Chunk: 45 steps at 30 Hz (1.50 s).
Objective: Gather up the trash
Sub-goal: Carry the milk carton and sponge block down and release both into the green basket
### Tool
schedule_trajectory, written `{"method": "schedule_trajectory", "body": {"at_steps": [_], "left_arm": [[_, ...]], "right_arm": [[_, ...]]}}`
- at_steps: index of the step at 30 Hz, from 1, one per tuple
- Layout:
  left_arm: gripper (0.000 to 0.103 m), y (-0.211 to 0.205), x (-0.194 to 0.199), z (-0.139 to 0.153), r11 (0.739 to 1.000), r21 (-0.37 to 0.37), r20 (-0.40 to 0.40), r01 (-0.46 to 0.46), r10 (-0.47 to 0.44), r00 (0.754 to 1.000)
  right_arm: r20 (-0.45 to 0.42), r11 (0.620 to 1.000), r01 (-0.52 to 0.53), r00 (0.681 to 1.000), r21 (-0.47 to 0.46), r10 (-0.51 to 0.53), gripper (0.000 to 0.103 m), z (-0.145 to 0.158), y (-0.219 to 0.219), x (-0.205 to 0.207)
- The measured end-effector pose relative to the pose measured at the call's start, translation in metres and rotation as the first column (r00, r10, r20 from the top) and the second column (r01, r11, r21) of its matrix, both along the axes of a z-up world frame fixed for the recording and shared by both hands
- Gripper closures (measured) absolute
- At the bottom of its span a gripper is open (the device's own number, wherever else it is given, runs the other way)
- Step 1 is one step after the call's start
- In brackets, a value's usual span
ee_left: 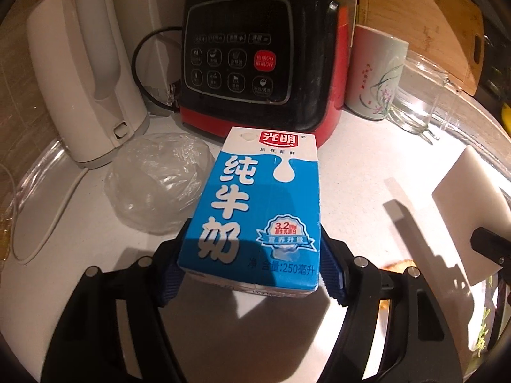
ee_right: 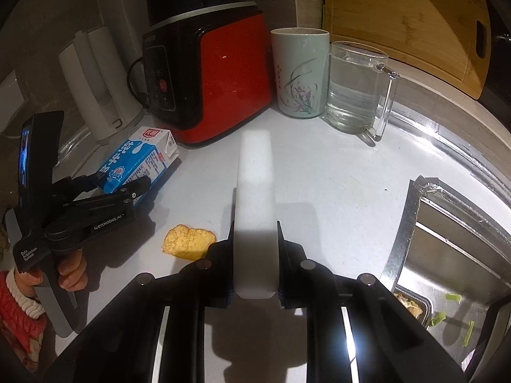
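Over on the left, the left gripper (ee_left: 252,274) has its blue-padded jaws pinched against the two sides of a blue and white cardboard milk carton (ee_left: 255,210), gripping it near its base so the carton juts forward beyond the fingers; from the right wrist view it looks tilted with its far end near or on the white countertop (ee_left: 357,166), though I cannot tell whether it is lifted clear. Ahead and to the left of that gripper lies a crumpled clear plastic bag (ee_left: 159,178), untouched, just in front of a cream electric kettle (ee_left: 86,73). Straight beyond the carton stands a red and black blender base (ee_left: 255,57). Moving across, a golden-brown scrap of fried food (ee_right: 186,242) sits on the counter between the two grippers, just left of the right one's fingers. The right gripper (ee_right: 255,274) is closed around a white rectangular foam block (ee_right: 255,198) that stands up between its fingers. Further right of it is a steel sink (ee_right: 453,255) with green vegetable bits (ee_right: 447,316) and a small tray of leftovers. No bin shows anywhere. I'd judge the job barely under way: one piece of rubbish is in hand, while the bag, the food scrap and the sink scraps remain to be gathered.
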<state>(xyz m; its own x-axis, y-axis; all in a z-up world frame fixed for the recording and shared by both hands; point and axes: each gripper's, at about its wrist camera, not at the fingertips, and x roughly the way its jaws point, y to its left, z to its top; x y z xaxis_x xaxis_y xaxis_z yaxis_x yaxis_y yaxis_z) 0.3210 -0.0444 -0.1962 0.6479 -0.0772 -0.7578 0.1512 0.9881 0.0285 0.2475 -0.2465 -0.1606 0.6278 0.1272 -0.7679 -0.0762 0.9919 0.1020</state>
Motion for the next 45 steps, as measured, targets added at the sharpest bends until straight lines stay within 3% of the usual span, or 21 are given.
{"method": "schedule_trajectory", "body": {"at_steps": [10, 25, 37, 45], "left_arm": [[0.035, 0.0, -0.103, 0.044, 1.0, -0.023, 0.017, -0.021, 0.021, 1.0], [0.035, -0.009, -0.297, 0.048, 0.999, -0.043, -0.06, -0.027, 0.024, 0.998], [0.035, -0.002, -0.408, 0.033, 0.999, -0.03, -0.109, -0.015, 0.012, 0.994], [0.035, 0.012, -0.45, 0.016, 0.999, -0.006, -0.126, -0.037, 0.035, 0.991]], "right_arm": [[-0.006, 0.998, -0.05, 0.999, 0.03, 0.05, 0.083, 0.019, 0.028, -0.079], [-0.043, 0.995, -0.09, 0.995, 0.041, 0.091, 0.083, 0.029, 0.031, -0.253], [-0.096, 0.993, -0.113, 0.989, 0.019, 0.115, 0.083, 0.01, 0.04, -0.358], [-0.165, 0.987, -0.158, 0.974, -0.012, 0.154, 0.083, -0.036, 0.055, -0.399]]}}
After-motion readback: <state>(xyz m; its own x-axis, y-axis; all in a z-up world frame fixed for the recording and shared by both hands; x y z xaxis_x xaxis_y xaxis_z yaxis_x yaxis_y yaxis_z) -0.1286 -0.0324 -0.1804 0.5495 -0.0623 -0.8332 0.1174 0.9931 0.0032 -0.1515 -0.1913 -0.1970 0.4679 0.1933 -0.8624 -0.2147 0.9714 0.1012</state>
